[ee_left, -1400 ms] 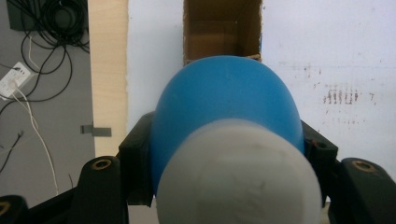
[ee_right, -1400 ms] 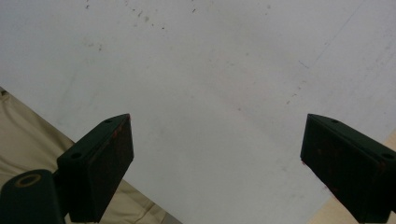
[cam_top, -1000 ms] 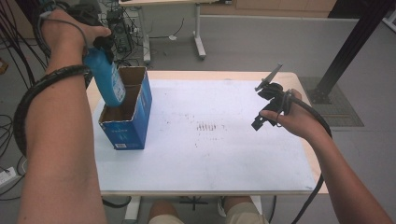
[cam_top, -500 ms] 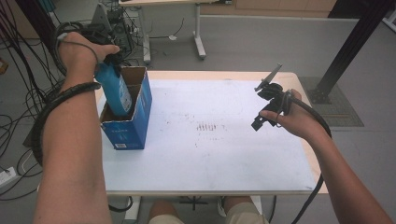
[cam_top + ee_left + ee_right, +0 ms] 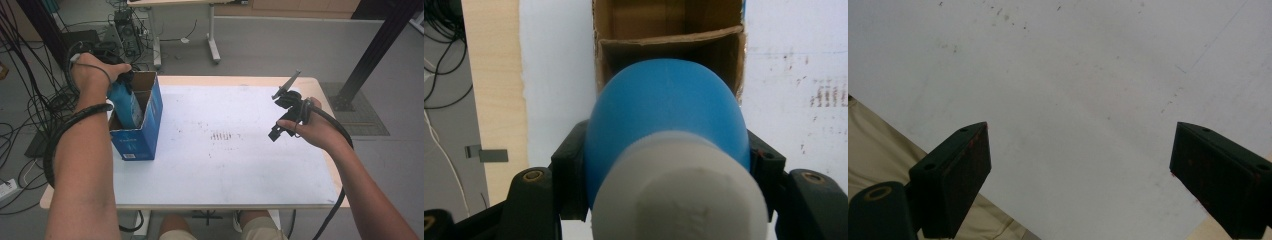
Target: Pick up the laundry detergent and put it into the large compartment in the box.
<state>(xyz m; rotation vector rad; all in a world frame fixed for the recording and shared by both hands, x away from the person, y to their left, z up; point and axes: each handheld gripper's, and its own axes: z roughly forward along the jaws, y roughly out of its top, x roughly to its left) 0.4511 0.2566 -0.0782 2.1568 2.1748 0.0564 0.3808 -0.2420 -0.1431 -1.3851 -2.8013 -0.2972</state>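
Note:
A blue bottle (image 5: 126, 104) with a white cap (image 5: 679, 195) hangs cap-up over the left side of the table. My left gripper (image 5: 666, 155) is shut on it, one jaw pressing each side just below the cap. The bottle's lower end is inside an open blue cardboard box (image 5: 146, 131), in the compartment nearer the person, in front of a cardboard divider (image 5: 669, 40). In the high view the person's left hand (image 5: 95, 75) covers most of that gripper. My right gripper (image 5: 1080, 165) is open with nothing between its jaws, held above the right part of the white table (image 5: 225, 170).
The white tabletop carries dark smudges (image 5: 223, 135) near its middle. Behind the table are desk legs (image 5: 214, 47), and a tangle of cables (image 5: 30, 100) lies on the floor at the left. A black post (image 5: 372, 55) stands at the back right.
The left hand has come down with the bottle, whose lower end has sunk from above the box into it. The right hand and its gripper have stayed put.

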